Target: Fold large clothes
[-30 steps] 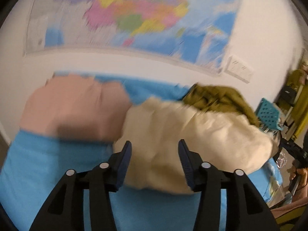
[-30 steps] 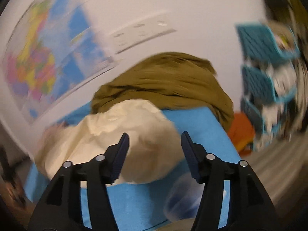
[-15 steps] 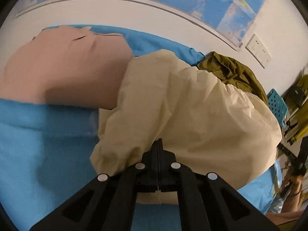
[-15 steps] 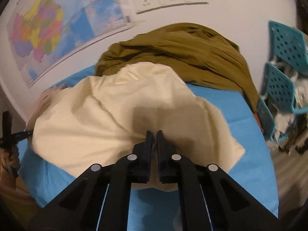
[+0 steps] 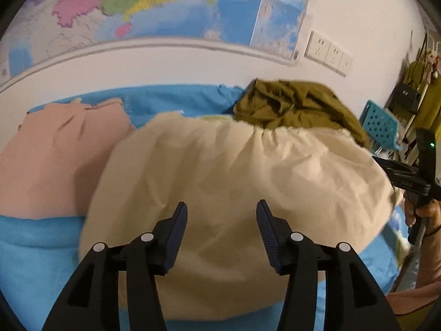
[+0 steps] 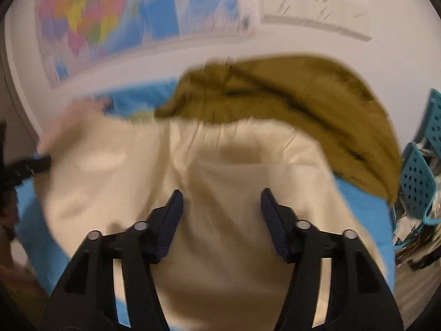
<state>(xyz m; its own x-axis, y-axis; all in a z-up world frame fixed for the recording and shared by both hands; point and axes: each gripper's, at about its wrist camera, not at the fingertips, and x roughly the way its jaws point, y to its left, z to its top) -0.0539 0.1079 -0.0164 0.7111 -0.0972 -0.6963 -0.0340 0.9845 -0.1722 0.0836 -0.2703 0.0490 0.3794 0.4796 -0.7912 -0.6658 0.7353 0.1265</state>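
A large cream garment (image 5: 234, 171) (image 6: 234, 193) lies spread on the blue-covered table (image 5: 33, 253) (image 6: 363, 201). My left gripper (image 5: 222, 230) hovers over its near left part, jaws opening, nothing pinched between them. My right gripper (image 6: 220, 215) hangs over the garment's right part, jaws also opening and empty; the view is motion-blurred. An olive-green garment (image 5: 295, 107) (image 6: 289, 96) is heaped behind the cream one. A folded pink garment (image 5: 58, 154) rests at the left. The right gripper and the hand holding it (image 5: 413, 187) show at the right edge of the left wrist view.
A white wall with a coloured map (image 5: 154, 8) and a row of sockets (image 5: 328, 52) (image 6: 311, 8) stands right behind the table. Teal perforated baskets (image 5: 381, 124) (image 6: 419, 165) with clutter stand off the table's right end.
Both grippers were open a second ago, shut over the cream garment half a second ago, and now stand open again. Both have pulled back; the cream garment lies wider.
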